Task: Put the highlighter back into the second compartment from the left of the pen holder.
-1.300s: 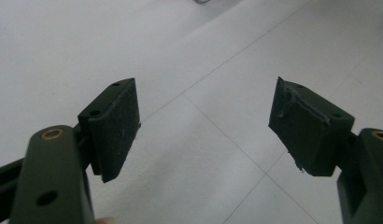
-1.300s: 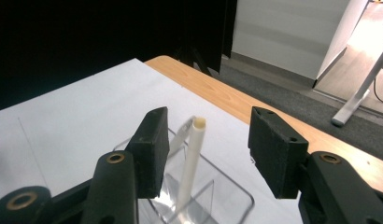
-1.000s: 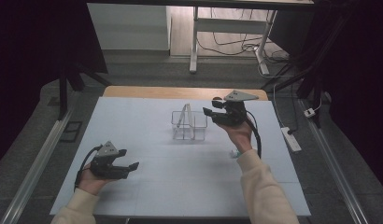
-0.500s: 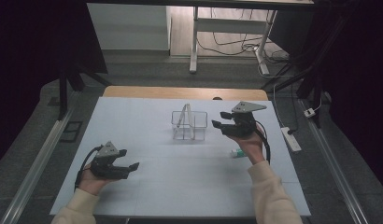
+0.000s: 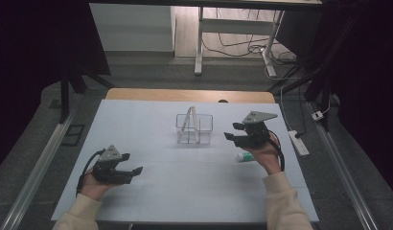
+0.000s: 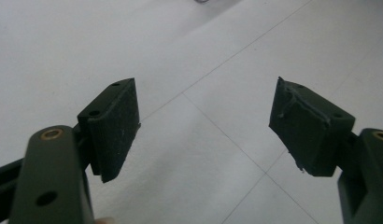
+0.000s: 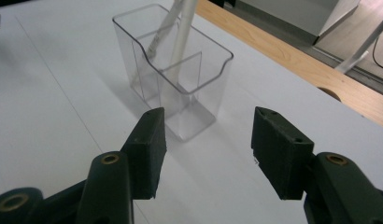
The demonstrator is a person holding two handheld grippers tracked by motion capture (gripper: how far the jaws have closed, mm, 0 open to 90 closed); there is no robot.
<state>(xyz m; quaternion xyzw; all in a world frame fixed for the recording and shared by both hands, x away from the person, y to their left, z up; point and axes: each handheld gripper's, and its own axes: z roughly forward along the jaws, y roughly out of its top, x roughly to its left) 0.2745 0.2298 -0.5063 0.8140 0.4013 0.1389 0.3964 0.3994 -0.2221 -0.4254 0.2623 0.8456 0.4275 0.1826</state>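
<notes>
while the right gripper (image 5: 236, 131) hovers just right of the clear plastic organizer (image 5: 194, 129), its jaws stand spread apart with nothing between them. seen from the right gripper view, the organizer (image 7: 173, 70) sits just ahead of the jaws, split into compartments, with two white sticks (image 7: 180, 28) leaning inside. a small white tube with a green cap (image 5: 244, 156) lies on the white table (image 5: 185, 182) beneath the right hand. the left gripper (image 5: 131, 164) rests low near the table's front left, well apart from the organizer, jaws likewise spread and empty.
</notes>
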